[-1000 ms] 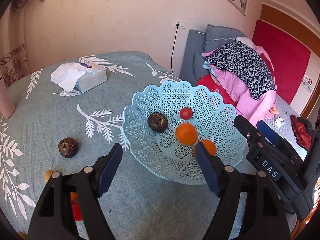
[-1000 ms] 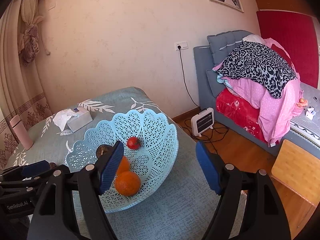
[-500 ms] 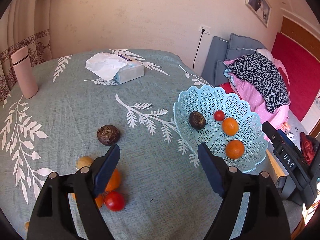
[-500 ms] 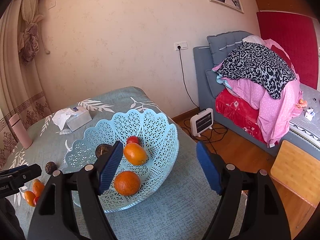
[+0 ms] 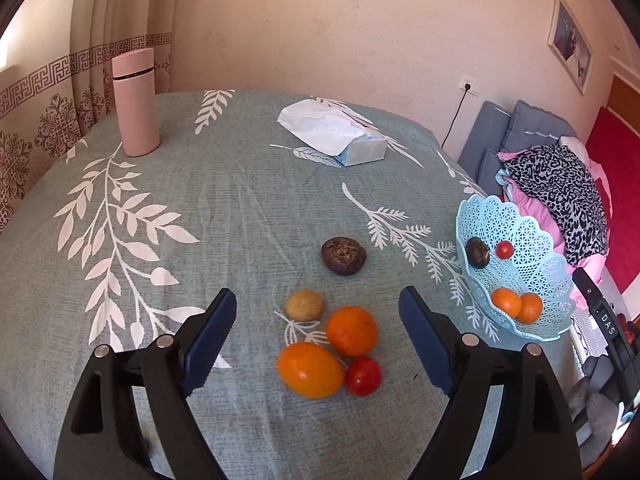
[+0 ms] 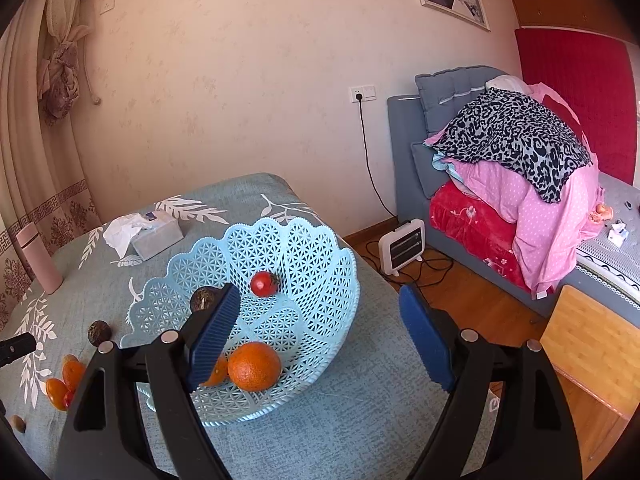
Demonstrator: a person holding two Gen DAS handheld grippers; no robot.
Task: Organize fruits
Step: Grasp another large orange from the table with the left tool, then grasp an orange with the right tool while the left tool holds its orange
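Note:
My left gripper [image 5: 318,338] is open and empty, hovering above loose fruit on the teal tablecloth: an orange [image 5: 351,330], an orange-yellow fruit [image 5: 310,369], a small red tomato [image 5: 363,376], a small yellowish fruit [image 5: 304,304] and a dark wrinkled passion fruit [image 5: 343,255]. The light blue lattice basket [image 5: 538,240] stands at the right edge; it holds two oranges, a tomato and a dark fruit. My right gripper [image 6: 318,338] is open and empty above the basket's [image 6: 320,256] near rim, over an orange [image 6: 254,366].
A pink flask [image 5: 134,102] stands at the far left of the table. A tissue box [image 5: 340,134] lies at the back. Past the table's right edge are a bed with piled bedding [image 6: 516,160] and a small heater [image 6: 402,246] on the wooden floor.
My left gripper has swung left, away from the basket, to above the loose fruit. In the basket, one orange has rolled down beside the other. My right gripper has barely moved.

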